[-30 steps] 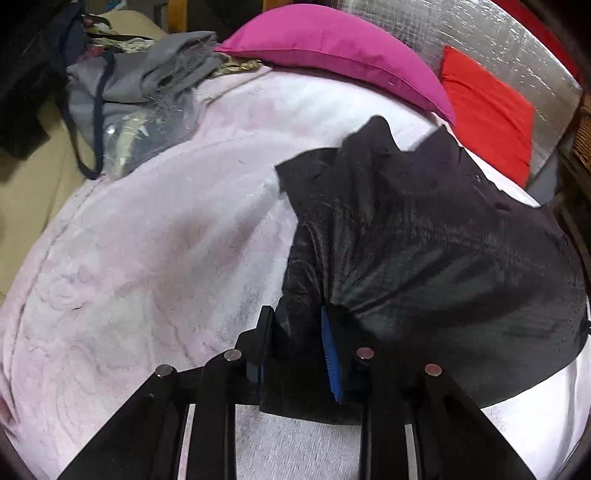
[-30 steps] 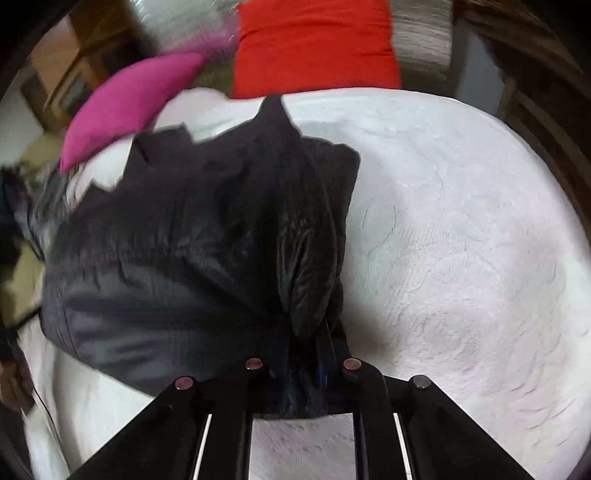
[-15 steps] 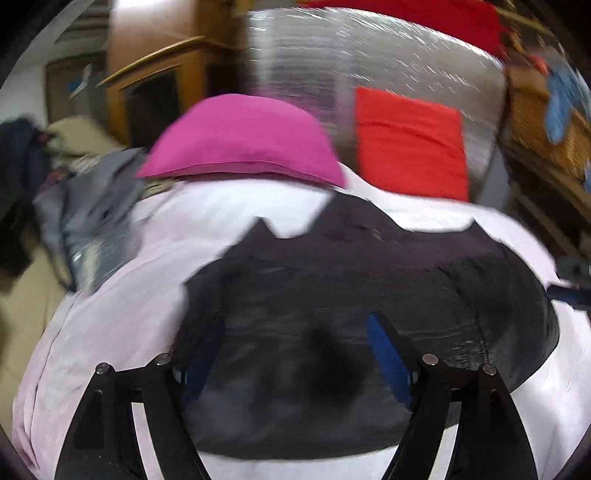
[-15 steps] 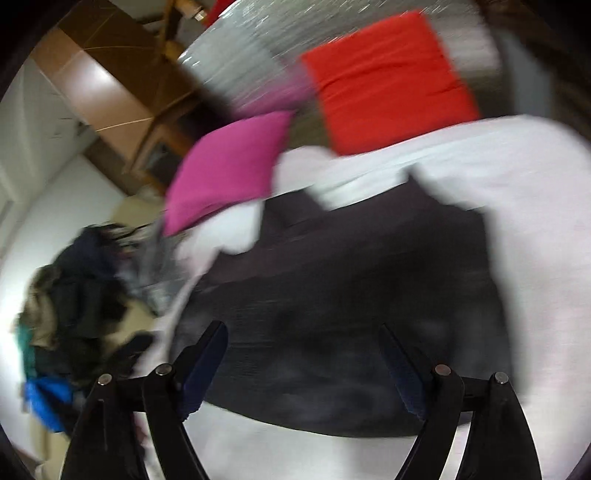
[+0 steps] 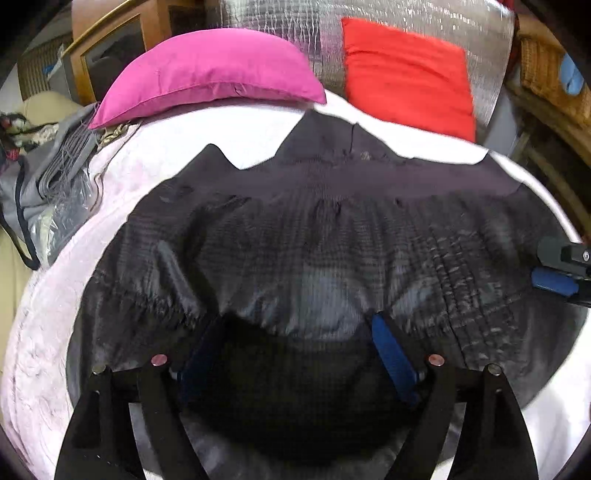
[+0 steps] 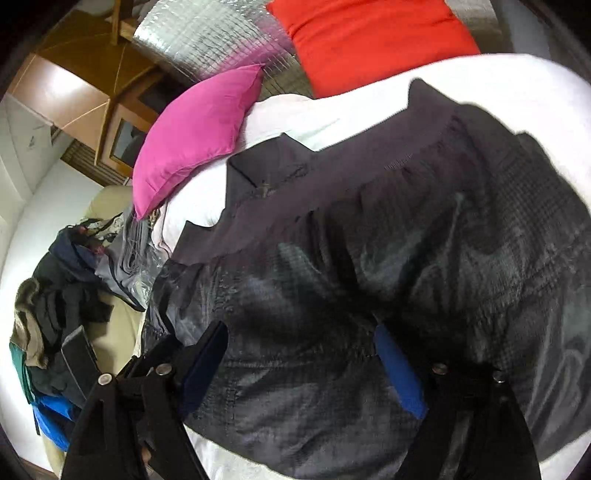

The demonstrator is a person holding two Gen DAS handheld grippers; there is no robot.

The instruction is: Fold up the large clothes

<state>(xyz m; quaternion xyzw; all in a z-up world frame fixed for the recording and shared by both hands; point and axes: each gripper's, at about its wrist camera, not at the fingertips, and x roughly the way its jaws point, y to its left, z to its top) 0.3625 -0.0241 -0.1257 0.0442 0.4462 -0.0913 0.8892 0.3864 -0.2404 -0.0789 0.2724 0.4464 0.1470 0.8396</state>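
A dark, shiny jacket (image 5: 332, 229) lies spread flat on the white bedspread (image 5: 74, 277), its ribbed band towards the pillows. My left gripper (image 5: 295, 332) hovers over the jacket's near part. Its jaws are opening, and no cloth is pinched between the blue pads. A blue pad (image 5: 550, 282) of my other gripper shows at the right edge of this view. In the right wrist view my right gripper (image 6: 299, 339) stands open above the jacket (image 6: 369, 240), with the cloth lying loose under it.
A pink pillow (image 5: 207, 70) and a red pillow (image 5: 402, 70) lean on a silver quilted headboard (image 5: 277, 22). Grey clothes (image 5: 55, 162) lie at the bed's left edge. A heap of dark clothes (image 6: 55, 306) sits beside the bed.
Both grippers were shut on bunched jacket cloth a second ago. They have let go and opened wide, and both views have swung back over the jacket, which now lies spread out.
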